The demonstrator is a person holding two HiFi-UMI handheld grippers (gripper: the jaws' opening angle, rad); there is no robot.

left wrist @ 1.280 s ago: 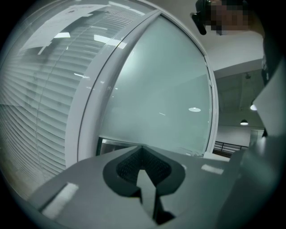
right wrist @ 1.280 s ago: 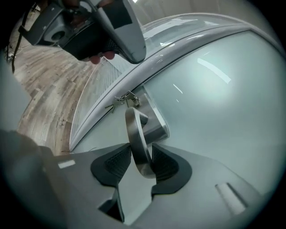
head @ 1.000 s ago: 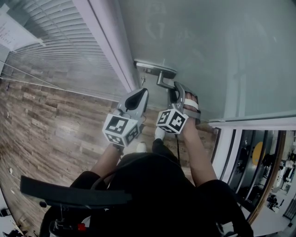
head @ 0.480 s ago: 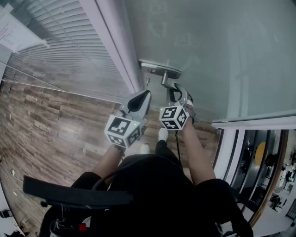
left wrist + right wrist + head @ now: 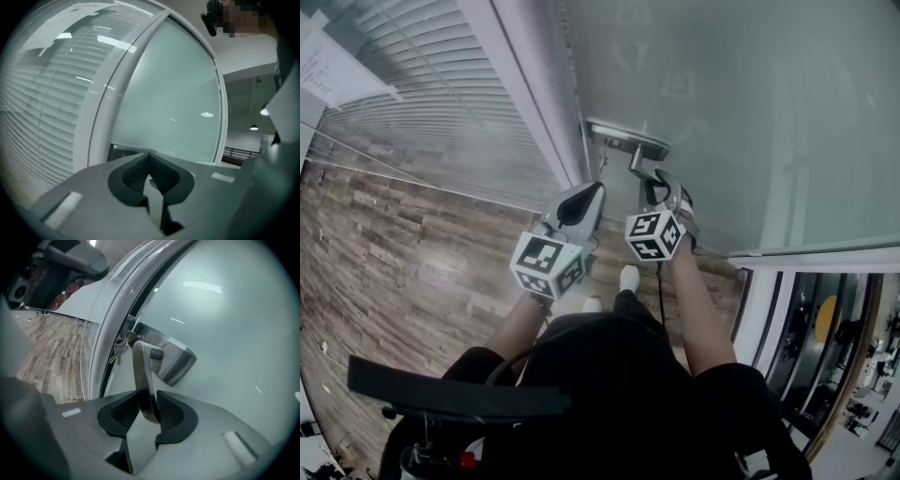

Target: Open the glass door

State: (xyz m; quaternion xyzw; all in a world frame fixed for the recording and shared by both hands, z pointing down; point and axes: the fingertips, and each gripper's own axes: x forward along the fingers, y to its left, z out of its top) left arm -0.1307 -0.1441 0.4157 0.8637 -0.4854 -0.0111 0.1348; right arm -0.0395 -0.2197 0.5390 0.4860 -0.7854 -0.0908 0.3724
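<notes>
Both grippers face the door (image 5: 741, 112). The right gripper (image 5: 149, 411) has its pads clamped on the free end of the handle (image 5: 142, 376), near the door's left edge. The left gripper (image 5: 151, 176) is pressed together and empty. The step in hand looks like working the lever. Next the latch must clear, then the door must swing without the grip slipping.
</notes>
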